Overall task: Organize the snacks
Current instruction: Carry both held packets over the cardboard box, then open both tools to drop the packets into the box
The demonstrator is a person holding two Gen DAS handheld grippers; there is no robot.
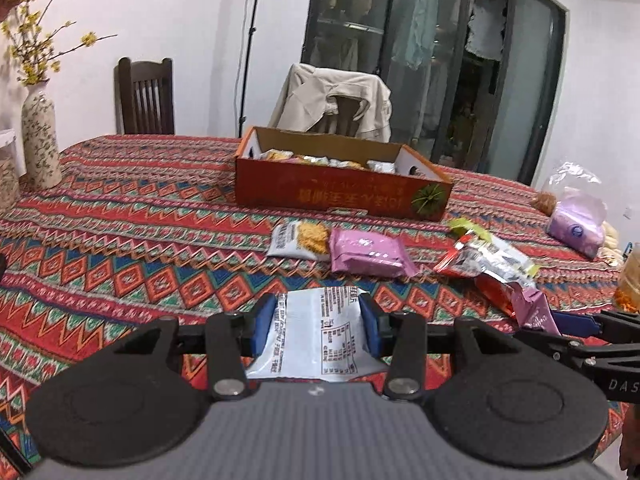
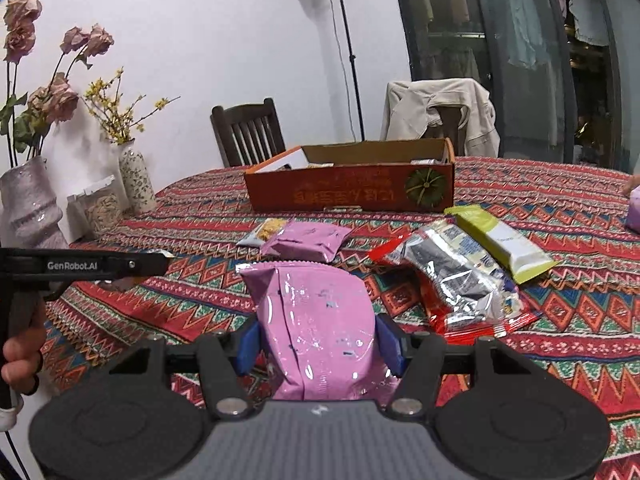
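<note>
left gripper (image 1: 316,322) clamped on a white snack packet (image 1: 316,340), right gripper (image 2: 318,344) squeezing a pink snack packet (image 2: 316,320), both above the table's (image 1: 120,220) near edge, orange box (image 1: 340,190) beyond.

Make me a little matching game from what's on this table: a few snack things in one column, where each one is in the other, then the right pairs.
Things:
1. white packet
2. large pink packet
3. green bar
4. orange box

Places:
A. lying loose on the tablecloth, right of the silver packet
B. gripped in the left tongs
C. standing at the far side, snacks inside
D. gripped in the right tongs

Pairs: 1-B, 2-D, 3-A, 4-C
</note>
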